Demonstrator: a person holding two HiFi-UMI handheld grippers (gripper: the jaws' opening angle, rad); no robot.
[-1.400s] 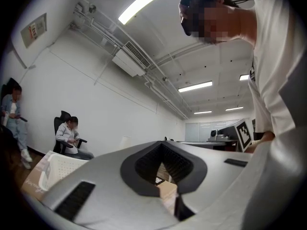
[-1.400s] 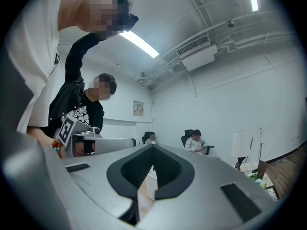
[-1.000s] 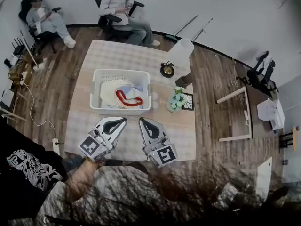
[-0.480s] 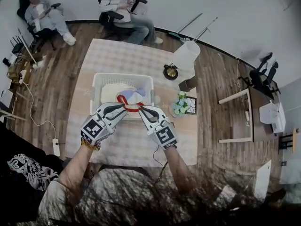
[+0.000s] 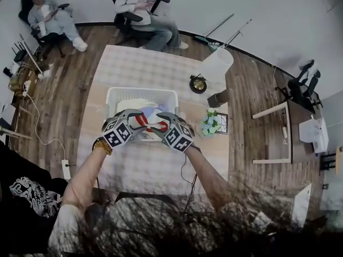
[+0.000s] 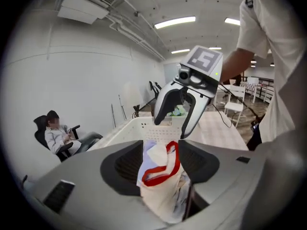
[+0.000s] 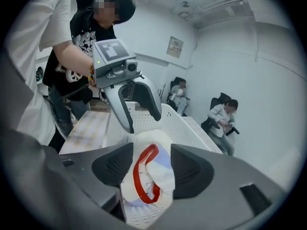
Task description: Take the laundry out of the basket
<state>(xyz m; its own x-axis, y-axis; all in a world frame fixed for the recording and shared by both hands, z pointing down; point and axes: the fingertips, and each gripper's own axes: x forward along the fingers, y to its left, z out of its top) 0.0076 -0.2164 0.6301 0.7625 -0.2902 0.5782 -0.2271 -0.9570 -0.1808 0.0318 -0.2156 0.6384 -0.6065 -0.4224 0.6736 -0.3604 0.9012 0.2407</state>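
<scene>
A white laundry basket (image 5: pixel 115 94) stands on the table, holding a white garment with red trim (image 5: pixel 150 114) and some pale blue cloth. My left gripper (image 5: pixel 140 116) and right gripper (image 5: pixel 162 118) hang over the basket's near rim, tips turned toward each other above the garment. Both sets of jaws have just been opening. In the left gripper view the garment (image 6: pixel 160 176) shows in the gap of the left gripper (image 6: pixel 160 162), with the right gripper (image 6: pixel 171 127) facing it. In the right gripper view the garment (image 7: pixel 146 176) lies between the parted jaws of the right gripper (image 7: pixel 146 169). The pads do not press on it.
The table (image 5: pixel 150 63) has a checked cloth. Right of the basket stand a small flower pot (image 5: pixel 210 123), a picture frame (image 5: pixel 221 123) and a dark round dish (image 5: pixel 198 83). Two people sit in chairs (image 5: pixel 142 4) by the far wall. A desk (image 5: pixel 273 130) is at the right.
Both grippers have gone from the table's near edge forward to the basket and now hang over the laundry. Their jaws, shut before, stand apart.
</scene>
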